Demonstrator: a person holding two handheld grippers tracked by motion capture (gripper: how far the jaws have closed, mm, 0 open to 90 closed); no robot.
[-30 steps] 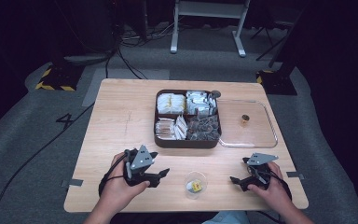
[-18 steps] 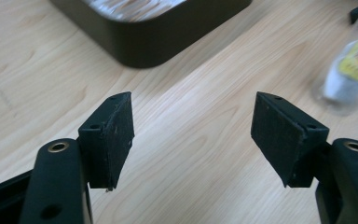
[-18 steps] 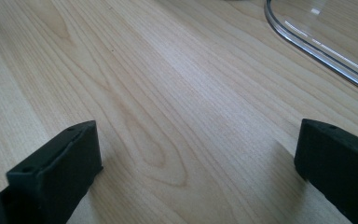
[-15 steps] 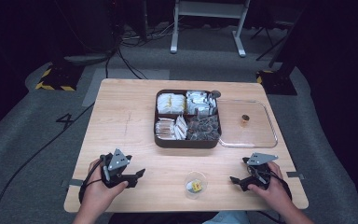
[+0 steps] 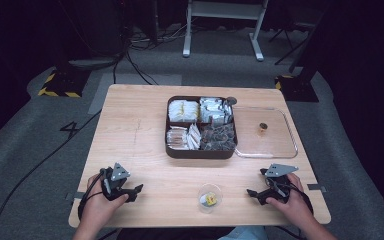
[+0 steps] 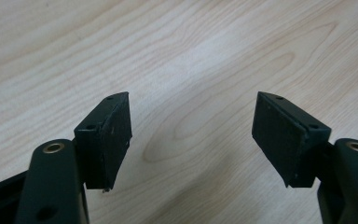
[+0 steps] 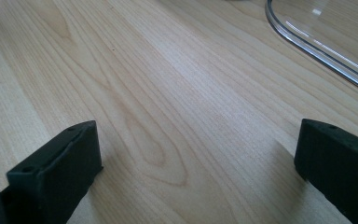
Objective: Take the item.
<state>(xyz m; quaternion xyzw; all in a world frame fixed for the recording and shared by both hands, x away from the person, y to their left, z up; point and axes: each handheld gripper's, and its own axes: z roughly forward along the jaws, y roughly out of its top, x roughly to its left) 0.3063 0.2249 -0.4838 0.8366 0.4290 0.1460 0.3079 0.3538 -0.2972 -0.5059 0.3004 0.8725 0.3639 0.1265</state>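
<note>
My left gripper (image 5: 131, 191) rests low over the wooden table (image 5: 130, 130) near its front left corner. In the left gripper view its jaws (image 6: 193, 135) stand open over bare wood. My right gripper (image 5: 254, 193) sits near the front right edge, and its jaws (image 7: 196, 163) are also open with nothing between them. Between the two hands, at the front middle, a small clear cup (image 5: 209, 198) stands with something yellow in it. A dark box (image 5: 201, 151) with four compartments of packets sits mid-table.
A clear lid (image 5: 280, 150) with a small brown knob (image 5: 263, 126) lies right of the box; its rim (image 7: 317, 44) curves across the top right of the right gripper view. Beyond the table are grey floor, cables and a stand.
My left hand has moved left and down, away from the cup toward the front left corner of the table. The right hand has stayed where it was.
</note>
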